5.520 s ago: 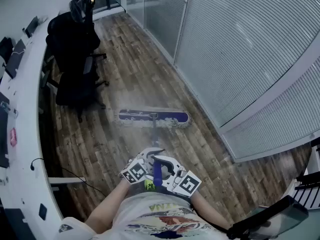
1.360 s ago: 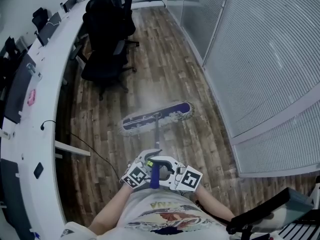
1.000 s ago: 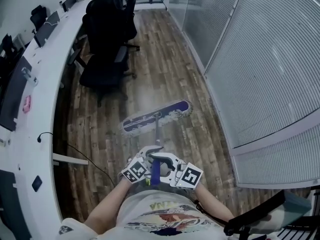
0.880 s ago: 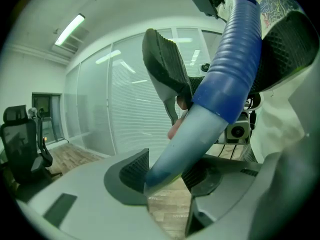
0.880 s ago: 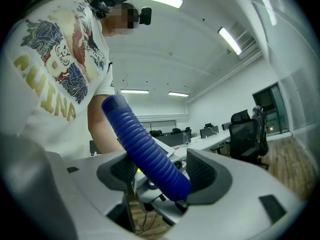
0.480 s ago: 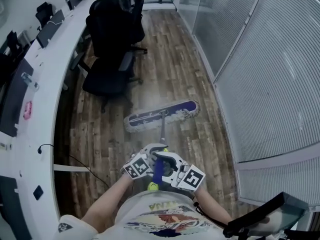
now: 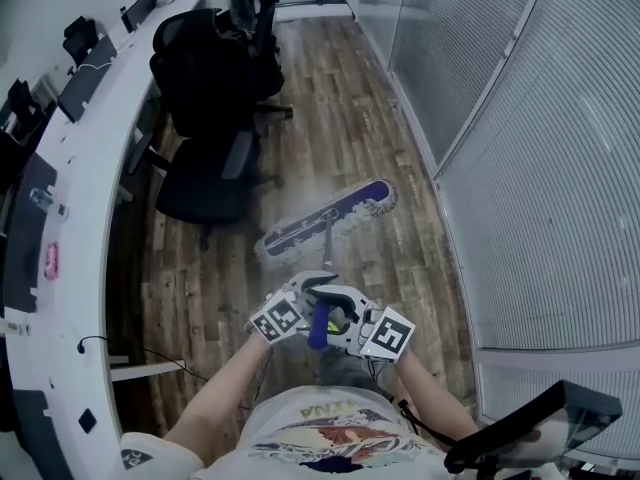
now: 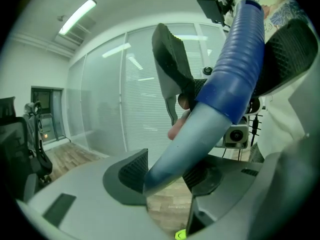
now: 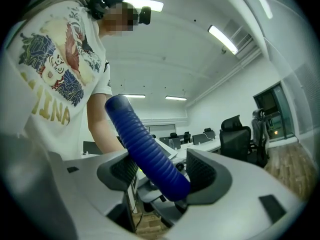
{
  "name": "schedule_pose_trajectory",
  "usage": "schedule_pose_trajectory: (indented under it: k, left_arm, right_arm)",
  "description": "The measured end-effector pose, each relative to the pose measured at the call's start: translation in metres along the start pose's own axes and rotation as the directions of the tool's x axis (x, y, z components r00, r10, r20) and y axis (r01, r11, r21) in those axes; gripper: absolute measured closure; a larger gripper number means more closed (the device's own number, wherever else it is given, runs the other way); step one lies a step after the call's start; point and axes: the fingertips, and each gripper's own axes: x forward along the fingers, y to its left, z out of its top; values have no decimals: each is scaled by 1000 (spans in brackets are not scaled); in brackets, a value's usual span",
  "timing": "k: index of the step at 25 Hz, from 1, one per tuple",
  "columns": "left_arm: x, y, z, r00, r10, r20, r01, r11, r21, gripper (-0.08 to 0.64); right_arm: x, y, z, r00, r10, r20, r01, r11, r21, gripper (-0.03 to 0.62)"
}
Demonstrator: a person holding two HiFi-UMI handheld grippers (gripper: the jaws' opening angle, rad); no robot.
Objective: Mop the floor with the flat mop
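Observation:
In the head view the flat mop's blue head (image 7: 325, 218) lies on the wooden floor, slanted with its right end farther from me. Its thin shaft (image 7: 327, 258) runs back to my hands. My left gripper (image 7: 305, 296) is shut on the handle just above the right gripper (image 7: 338, 320), which is shut on the blue ribbed grip (image 7: 318, 328). In the left gripper view the grey shaft and blue grip (image 8: 200, 129) cross between the pads of the left gripper (image 8: 167, 176). In the right gripper view the ribbed grip (image 9: 145, 149) sits between the pads of the right gripper (image 9: 161, 176).
Two black office chairs (image 7: 205, 168) stand left of the mop head, close to it. A long curved white desk (image 7: 90, 168) with monitors runs along the left. A glass wall with blinds (image 7: 520, 118) lines the right. A cable (image 7: 170, 363) lies on the floor under the desk.
I have walked forward along the corridor with the mop pushed ahead. The mop head has slanted more, right end farther, and now lies nearer the black chairs. Both grips are unchanged.

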Motion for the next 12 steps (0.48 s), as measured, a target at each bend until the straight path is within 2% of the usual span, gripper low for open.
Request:
schedule_pose_trajectory:
  k: [6, 9, 12]
  left_arm:
    - [16, 51, -5, 999, 47, 5, -46, 998, -38, 391]
    - [14, 46, -4, 999, 50, 13, -49, 998, -50, 388]
    - [21, 22, -11, 999, 34, 2, -34, 999, -28, 387]
  right_arm:
    - [6, -48, -9, 998, 27, -54, -24, 999, 46, 310]
    - [4, -43, -9, 997, 0, -72, 4, 998, 58, 310]
    - [-11, -25, -20, 994, -50, -93, 57, 995, 78, 310]
